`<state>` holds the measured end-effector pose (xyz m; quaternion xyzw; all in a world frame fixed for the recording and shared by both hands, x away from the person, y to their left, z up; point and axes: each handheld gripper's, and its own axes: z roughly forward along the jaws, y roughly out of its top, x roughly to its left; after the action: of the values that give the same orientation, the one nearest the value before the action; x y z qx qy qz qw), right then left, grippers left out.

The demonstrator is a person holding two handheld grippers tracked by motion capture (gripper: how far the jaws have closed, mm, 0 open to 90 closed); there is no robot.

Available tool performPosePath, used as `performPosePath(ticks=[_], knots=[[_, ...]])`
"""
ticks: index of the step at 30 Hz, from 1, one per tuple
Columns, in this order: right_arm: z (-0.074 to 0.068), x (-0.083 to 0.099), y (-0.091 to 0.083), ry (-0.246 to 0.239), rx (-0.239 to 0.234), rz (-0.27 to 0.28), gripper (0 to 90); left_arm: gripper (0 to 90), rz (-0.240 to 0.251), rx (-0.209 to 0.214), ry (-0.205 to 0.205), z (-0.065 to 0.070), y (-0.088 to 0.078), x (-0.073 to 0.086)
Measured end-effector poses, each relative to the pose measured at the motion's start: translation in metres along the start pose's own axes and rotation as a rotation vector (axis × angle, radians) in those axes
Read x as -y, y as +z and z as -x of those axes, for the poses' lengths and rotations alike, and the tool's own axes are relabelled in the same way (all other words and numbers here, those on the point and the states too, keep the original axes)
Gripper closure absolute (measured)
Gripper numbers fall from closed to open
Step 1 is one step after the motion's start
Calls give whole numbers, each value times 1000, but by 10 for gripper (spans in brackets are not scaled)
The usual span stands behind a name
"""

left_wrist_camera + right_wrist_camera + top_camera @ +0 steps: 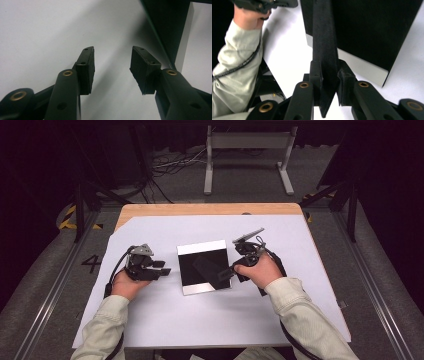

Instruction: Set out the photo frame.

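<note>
1. Two grippers are at work over a white sheet (165, 320) that covers most of the wooden table (150, 210). A person in pale sleeves holds one in each hand.

2. The right gripper (231, 270) is clamped on a thin black strip (210, 269). In the right gripper view the strip (324, 45) stands on edge between the two pads (315, 75), which press it from both sides. Its bottom corner pokes out below them.

3. No earlier picture here, so I'll just say the grip looks firm.

4. From the high view, the strip lies angled over the dark square board (204, 266), which sits mid-table between both hands. The board has a light band along its far edge and another along its near edge.

5. In the right gripper view the board (372, 30) is just behind the strip, with its pale edge showing below the dark face.

6. The left gripper (162, 268) sits left of the board, near but not touching it. Its jaws are spread wide with nothing between them. In the left gripper view the gripper (112, 67) has only white sheet (45, 30) under the gap, and the board's dark edge (172, 27) runs off to the upper right.
</note>
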<state>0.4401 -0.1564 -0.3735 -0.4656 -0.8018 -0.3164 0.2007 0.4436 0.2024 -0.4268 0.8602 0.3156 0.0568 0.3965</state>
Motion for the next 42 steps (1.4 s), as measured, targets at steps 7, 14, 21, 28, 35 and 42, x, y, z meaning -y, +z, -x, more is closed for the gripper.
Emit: performPosePath(ticks=[7,14,21,28,35,42], knots=[[-14,6,-5,-51,-25,-10,851,549,-2,-1,1,0,0,0],[-22,10,-10,-64,-41,17,873,548,-1,-1,2,0,0,0],[-21,15,-17,-78,-35,76,875,547,-3,0,-2,1,1,-1],[-19,23,-23,-103,-20,187,876,547,-8,2,6,1,3,-2],[-14,29,-26,-129,20,282,875,547,-9,4,8,1,3,-2],[-6,38,-25,-144,103,361,876,546,-9,4,5,2,4,-2]])
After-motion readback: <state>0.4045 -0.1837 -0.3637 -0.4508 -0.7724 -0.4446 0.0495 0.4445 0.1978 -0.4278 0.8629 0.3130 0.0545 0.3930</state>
